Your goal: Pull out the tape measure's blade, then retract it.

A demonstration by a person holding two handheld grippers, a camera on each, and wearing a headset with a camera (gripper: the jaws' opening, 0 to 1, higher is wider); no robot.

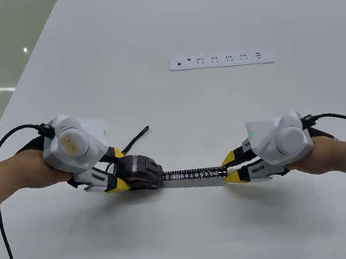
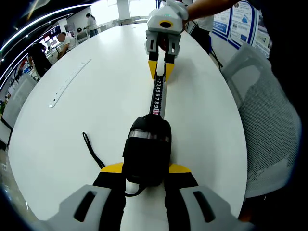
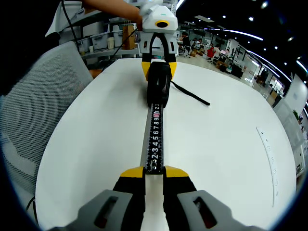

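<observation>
- White-and-yellow left gripper (image 1: 120, 169): jaws pinch the chunky black tape measure case (image 1: 139, 172) by its flat sides, on the white table (image 1: 158, 106). Likely rigid, slick.
- Black numbered metal blade (image 1: 194, 174): partly out, thin, probably springy, snaps back.
- Right gripper (image 1: 229, 169): jaws pinch the blade tip.

Black tape measure (image 1: 139, 172), black blade (image 1: 192, 174), white table (image 1: 158, 106).

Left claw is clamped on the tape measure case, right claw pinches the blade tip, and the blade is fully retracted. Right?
No: the blade is pulled out, stretched between the case in the left claw and the right claw, as the right gripper view shows. The grips are as you said.
</observation>
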